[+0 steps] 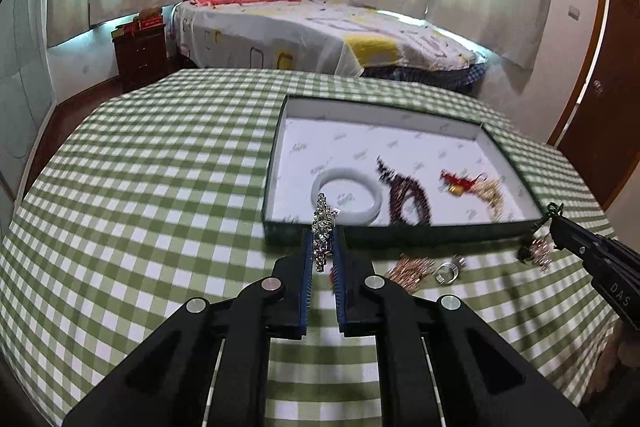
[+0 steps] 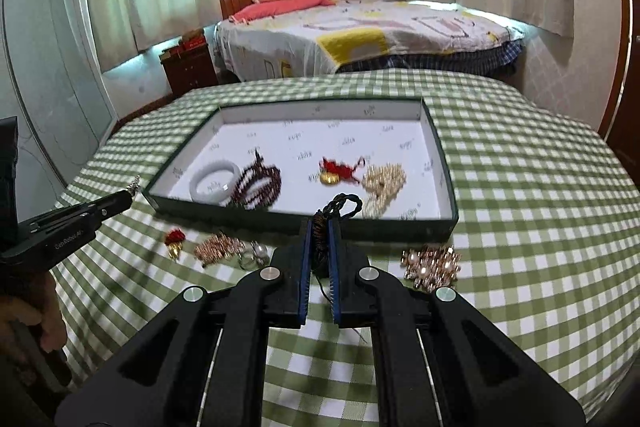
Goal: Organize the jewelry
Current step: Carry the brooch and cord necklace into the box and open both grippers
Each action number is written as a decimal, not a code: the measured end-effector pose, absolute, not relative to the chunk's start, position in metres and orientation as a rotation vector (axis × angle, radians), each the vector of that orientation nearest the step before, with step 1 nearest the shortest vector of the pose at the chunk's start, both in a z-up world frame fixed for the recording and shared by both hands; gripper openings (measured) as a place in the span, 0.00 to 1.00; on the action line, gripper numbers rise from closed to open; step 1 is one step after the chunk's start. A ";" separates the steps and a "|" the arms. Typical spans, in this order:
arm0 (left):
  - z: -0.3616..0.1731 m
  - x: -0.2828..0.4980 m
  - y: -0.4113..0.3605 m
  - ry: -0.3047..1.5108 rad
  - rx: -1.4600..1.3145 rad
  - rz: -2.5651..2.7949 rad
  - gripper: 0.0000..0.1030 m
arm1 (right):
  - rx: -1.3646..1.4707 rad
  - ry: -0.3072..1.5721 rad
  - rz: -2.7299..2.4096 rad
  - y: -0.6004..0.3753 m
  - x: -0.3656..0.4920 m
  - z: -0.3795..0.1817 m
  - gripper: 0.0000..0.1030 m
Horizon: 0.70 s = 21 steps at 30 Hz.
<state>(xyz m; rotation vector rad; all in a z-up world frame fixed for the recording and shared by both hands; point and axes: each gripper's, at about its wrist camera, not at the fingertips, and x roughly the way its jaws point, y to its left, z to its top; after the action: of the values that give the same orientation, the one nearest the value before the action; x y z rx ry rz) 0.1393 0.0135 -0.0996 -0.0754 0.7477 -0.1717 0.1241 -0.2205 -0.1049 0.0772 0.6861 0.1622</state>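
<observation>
Jewelry is lying both inside and in front of a shallow box (image 2: pixel 448 187) with dark green walls and a white printed lining, which is sitting on a table under a green checked cloth (image 1: pixel 160 187). Inside the box, a pale bangle (image 2: pixel 214 183) is resting at the left, a coil of dark red beads (image 2: pixel 260 183) is touching it, a red knotted charm with a gold piece (image 2: pixel 338 171) is lying near the middle, and a heap of pearl strands (image 2: pixel 382 185) is sitting just beside that.

On the cloth in front of the near wall, a small red and gold charm (image 2: pixel 175 241), a rose-gold chain pile (image 2: pixel 218 247) and a silver ring (image 2: pixel 252 255) are lying in a row, and a rose-gold pearl brooch (image 2: pixel 432 265) is sitting off to the right.

The left gripper (image 1: pixel 325 247) is clamping a sparkling silver piece (image 1: pixel 323 223) that is sticking up past its blue pads, just short of the box's near wall. The right gripper (image 2: pixel 320 243) is pinching a dark braided cord with copper coils (image 2: pixel 340 205), its loop reaching over the box's near edge, loose thread ends dangling below. That near wall is standing between both grippers and the box floor. A bed (image 1: pixel 320 31) and a nightstand (image 1: pixel 140 55) are standing beyond the table
</observation>
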 end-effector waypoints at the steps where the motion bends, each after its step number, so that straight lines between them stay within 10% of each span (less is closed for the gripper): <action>1: -0.096 0.142 0.012 0.742 -0.077 -0.176 0.10 | 0.078 0.673 0.164 -0.220 0.125 -0.100 0.08; 21: -0.073 0.246 -0.018 0.674 -0.098 -0.216 0.10 | 0.043 0.578 0.140 -0.228 0.230 -0.073 0.08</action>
<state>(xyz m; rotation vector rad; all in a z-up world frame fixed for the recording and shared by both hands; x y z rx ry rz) 0.2464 -0.0179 -0.0727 -0.0975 0.6740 -0.2158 0.2300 -0.2280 -0.0726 0.0430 0.5781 0.1397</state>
